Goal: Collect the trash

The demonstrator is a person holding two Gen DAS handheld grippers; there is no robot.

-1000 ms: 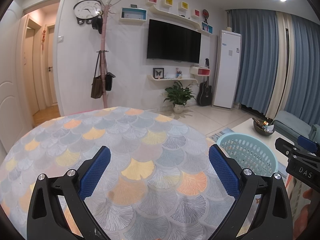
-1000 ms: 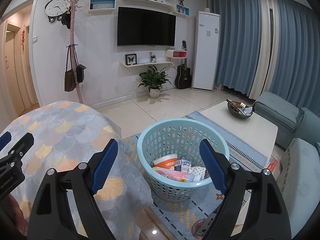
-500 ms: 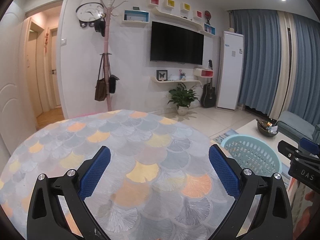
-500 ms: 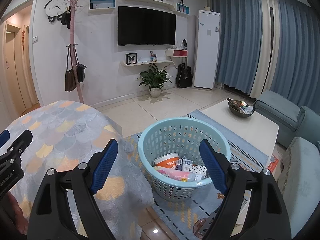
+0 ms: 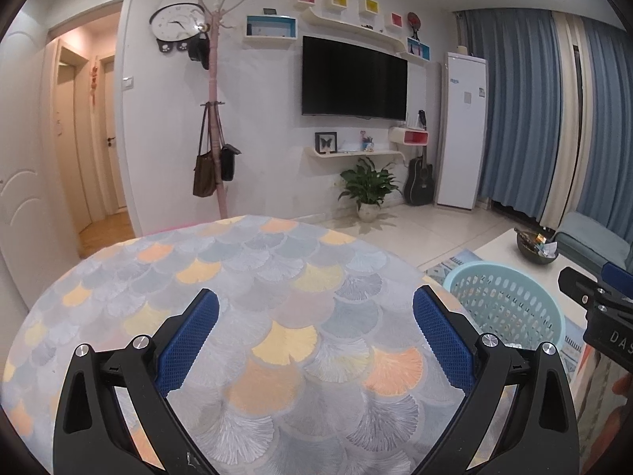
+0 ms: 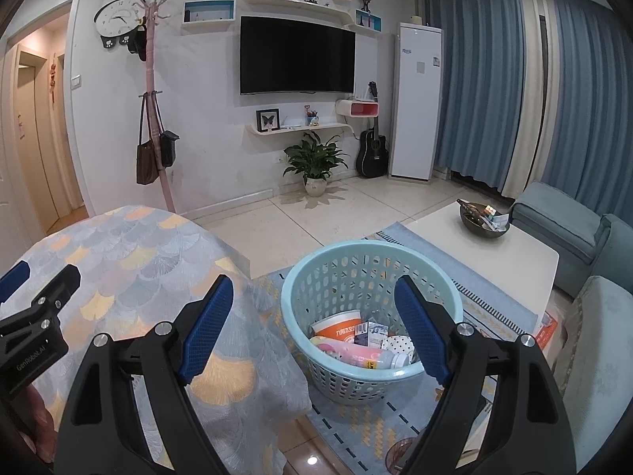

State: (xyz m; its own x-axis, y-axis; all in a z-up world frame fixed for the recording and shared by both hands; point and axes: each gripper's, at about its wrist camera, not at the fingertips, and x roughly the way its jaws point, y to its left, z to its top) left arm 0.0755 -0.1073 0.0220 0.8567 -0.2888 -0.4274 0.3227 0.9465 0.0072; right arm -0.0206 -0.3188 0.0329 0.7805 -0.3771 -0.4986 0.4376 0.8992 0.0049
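Several pieces of trash point(image 6: 358, 342) already lie in the pale blue perforated basket point(image 6: 300, 316), which stands on the rug on the floor just beside the cloth-covered worktop point(image 5: 245, 277): an orange-and-white paper cup on its side, a small dark carton, a pink wrapper, a dotted white piece and what looks like a white bottle. All of it looks light and mostly thin-walled; the cup and carton would probably crush under a hard squeeze, so a gentle pinch across the cup's rim or the carton's narrow sides seems the safest hold, while the wrapper is likely limp and slick and better taken at a fold. No loose trash shows on the part of the worktop in view, so the collecting appears close to finished. The basket itself looks like stiff, light plastic, and its rolled rim would be the natural place to take it. Both tools are empty: the left gripper point(image 5: 314, 316) hangs over the patterned cloth with its jaws spread wide, and the right gripper point(image 6: 312, 304) hovers above the basket, jaws equally wide apart, nothing between them.
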